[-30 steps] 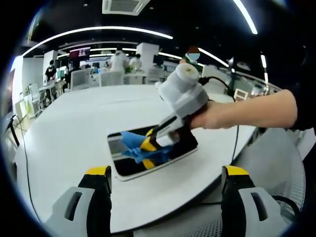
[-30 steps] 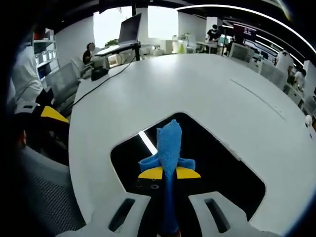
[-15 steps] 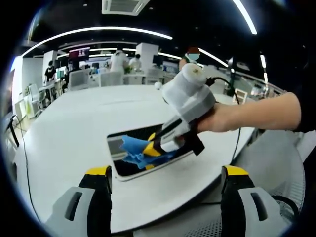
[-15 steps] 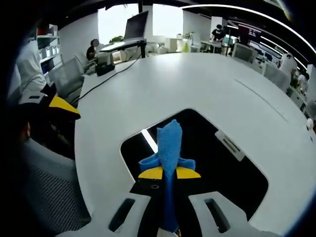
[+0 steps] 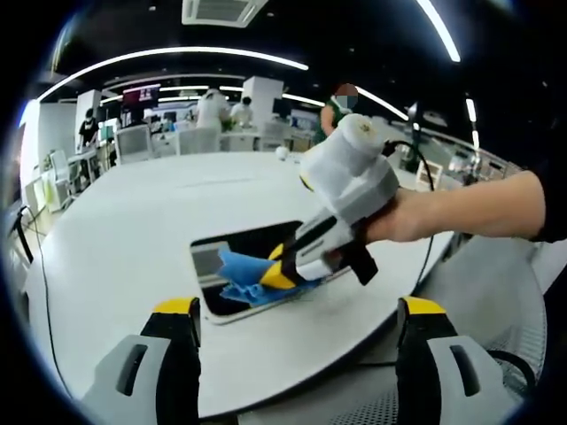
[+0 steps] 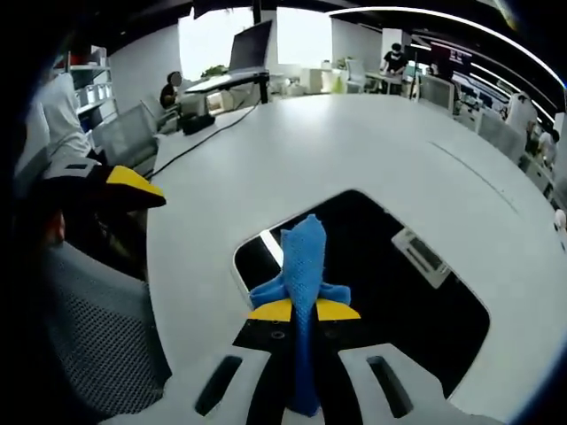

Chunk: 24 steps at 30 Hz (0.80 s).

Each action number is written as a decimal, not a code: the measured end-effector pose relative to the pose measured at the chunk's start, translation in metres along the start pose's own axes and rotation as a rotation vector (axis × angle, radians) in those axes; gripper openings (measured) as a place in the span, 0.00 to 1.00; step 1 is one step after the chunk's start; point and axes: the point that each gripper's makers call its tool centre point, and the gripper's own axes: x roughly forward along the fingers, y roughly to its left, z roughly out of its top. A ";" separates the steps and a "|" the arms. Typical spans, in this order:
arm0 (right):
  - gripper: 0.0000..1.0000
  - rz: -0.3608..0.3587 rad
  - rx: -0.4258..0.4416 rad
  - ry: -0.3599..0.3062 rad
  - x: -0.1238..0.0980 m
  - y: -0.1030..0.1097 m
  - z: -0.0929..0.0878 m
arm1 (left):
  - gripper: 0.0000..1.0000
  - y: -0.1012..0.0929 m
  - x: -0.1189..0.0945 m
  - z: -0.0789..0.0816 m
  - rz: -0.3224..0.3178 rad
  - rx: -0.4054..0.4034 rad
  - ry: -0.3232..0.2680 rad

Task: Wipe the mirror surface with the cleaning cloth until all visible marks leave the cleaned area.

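In the left gripper view, the white table [image 5: 115, 239] spreads from the left edge across the middle; at lower left and lower right the left gripper [image 5: 297, 332] shows its two yellow-tipped jaws spread wide with nothing between them, hanging back from the table's near edge; just left of centre lies the mirror [image 5: 221, 266], a white-framed rectangle with a dark reflecting face; on its near part the blue cleaning cloth [image 5: 239, 279] is bunched and pressed against the glass; right of it the right gripper [image 5: 282, 273] reaches in from the right, a hand [image 5: 407, 212] wrapped round its white body, its yellow tips clamped together on the cloth.

In the right gripper view, a yellow tip of the left gripper shows at the left edge; at centre the cloth stands up from between the closed jaws, over the dark mirror surface, whose white rim curves round it.

Risks, as I judge them: the mirror lies loose, near the table's edge, with nothing steadying it, so a firm stroke could skid it toward that edge; the cloth is a narrow bunched strip, so the hard tips could touch the glass, or marks could be missed beside the narrow path.

No brand, label or writing can be read; whether marks are left on the glass cannot be told.
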 end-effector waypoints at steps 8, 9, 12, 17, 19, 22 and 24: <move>0.02 -0.003 -0.015 0.000 -0.002 0.006 -0.003 | 0.92 0.000 0.000 0.000 -0.003 -0.002 -0.003; 0.02 -0.002 -0.015 0.002 -0.002 0.006 -0.002 | 0.92 0.000 0.000 0.001 -0.002 -0.001 -0.005; 0.02 -0.003 -0.012 0.008 -0.002 0.007 -0.002 | 0.92 0.000 -0.001 0.001 -0.003 -0.001 -0.004; 0.02 -0.005 -0.021 0.007 -0.003 0.008 -0.003 | 0.92 -0.001 -0.001 0.000 -0.006 0.000 -0.003; 0.02 -0.003 -0.023 0.000 -0.003 0.008 -0.003 | 0.92 -0.001 -0.001 0.000 -0.005 0.000 -0.002; 0.02 0.000 -0.023 0.000 -0.003 0.007 -0.003 | 0.92 -0.001 -0.001 0.000 -0.003 -0.001 -0.003; 0.02 0.004 -0.021 0.003 -0.003 0.007 -0.003 | 0.92 -0.001 -0.001 0.000 -0.003 -0.001 -0.002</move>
